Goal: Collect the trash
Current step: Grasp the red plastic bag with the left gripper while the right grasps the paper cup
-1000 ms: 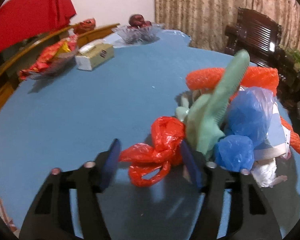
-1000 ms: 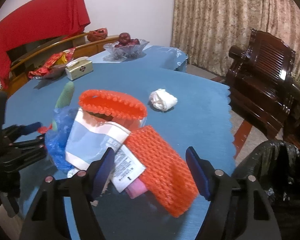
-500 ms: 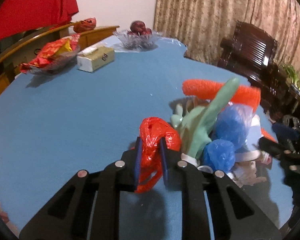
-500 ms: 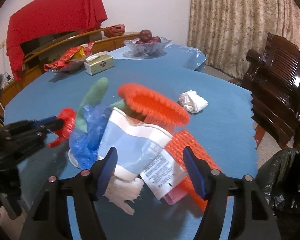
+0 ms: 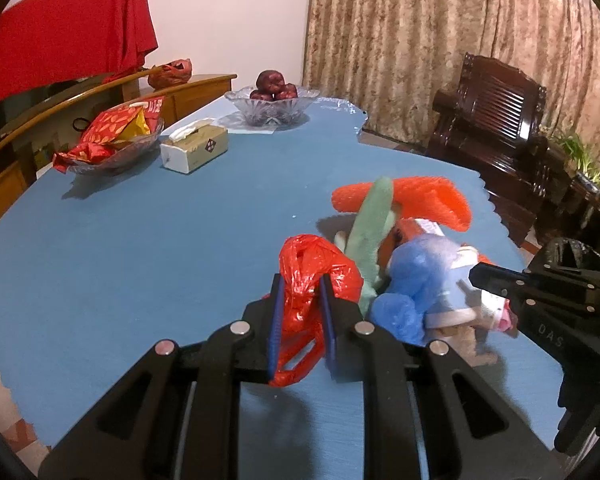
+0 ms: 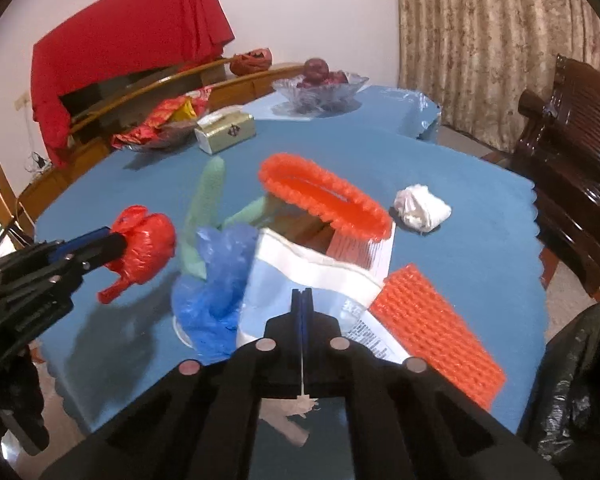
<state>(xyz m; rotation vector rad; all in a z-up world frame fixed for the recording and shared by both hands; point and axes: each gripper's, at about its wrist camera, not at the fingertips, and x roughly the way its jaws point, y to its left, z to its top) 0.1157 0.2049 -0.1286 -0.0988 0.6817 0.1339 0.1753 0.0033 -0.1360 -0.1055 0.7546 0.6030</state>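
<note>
The left gripper (image 5: 300, 320) has closed, its fingers now pinching the red bag (image 5: 312, 276). The right gripper (image 6: 302, 312) has clamped the white wrapper (image 6: 300, 276); both seem ready for the bin bag (image 6: 576, 380).

Bare blue worktop (image 5: 148, 240) left of the trash pile (image 6: 284, 248). Blocked at the far edge by tissue box (image 5: 194, 150), snack dish (image 5: 112, 148) and fruit bowl (image 5: 272, 106). Crowded on the right by crumpled tissue (image 6: 422, 210) and black bag (image 6: 576, 384).

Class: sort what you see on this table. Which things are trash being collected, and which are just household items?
Trash:
red plastic bag
blue plastic bag
white-and-blue wrapper
orange foam nets
crumpled tissue
black bin bag

Household:
fruit bowl
tissue box
snack dish
</note>
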